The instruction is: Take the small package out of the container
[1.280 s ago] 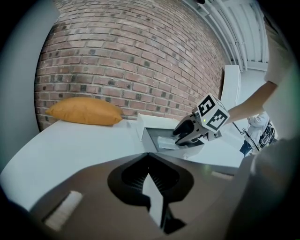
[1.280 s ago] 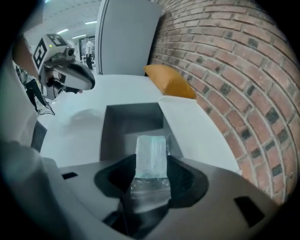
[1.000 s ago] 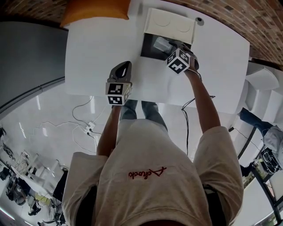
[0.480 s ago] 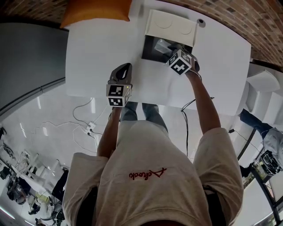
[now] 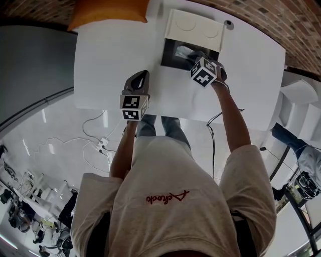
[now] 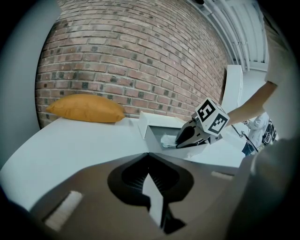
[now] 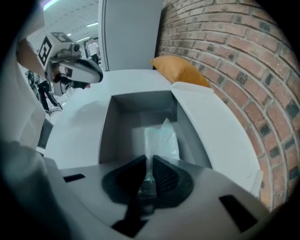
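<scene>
The grey container [image 7: 140, 105] stands open on the white table, its white lid [image 7: 211, 126] folded back. Inside lies the small package [image 7: 161, 138], a clear crinkled plastic bag, also seen from above as the package [image 5: 184, 50]. My right gripper [image 7: 149, 159] reaches into the container [image 5: 168, 55]; its jaws are closing and pinch the bag's near edge between the pads. In the head view the right gripper [image 5: 193, 59] dips over the box's front wall. My left gripper [image 5: 144, 74] rests on the table to the left, shut and holding nothing, with the left gripper [image 6: 149, 154] facing the box.
An orange pillow [image 5: 108, 12] lies at the table's far left corner, by the brick wall. A small round object [image 5: 227, 23] sits behind the lid. The table's near edge [image 5: 150, 111] runs just in front of the person.
The right gripper has edged a little further over the container's front wall. The left gripper has stayed where it was.
</scene>
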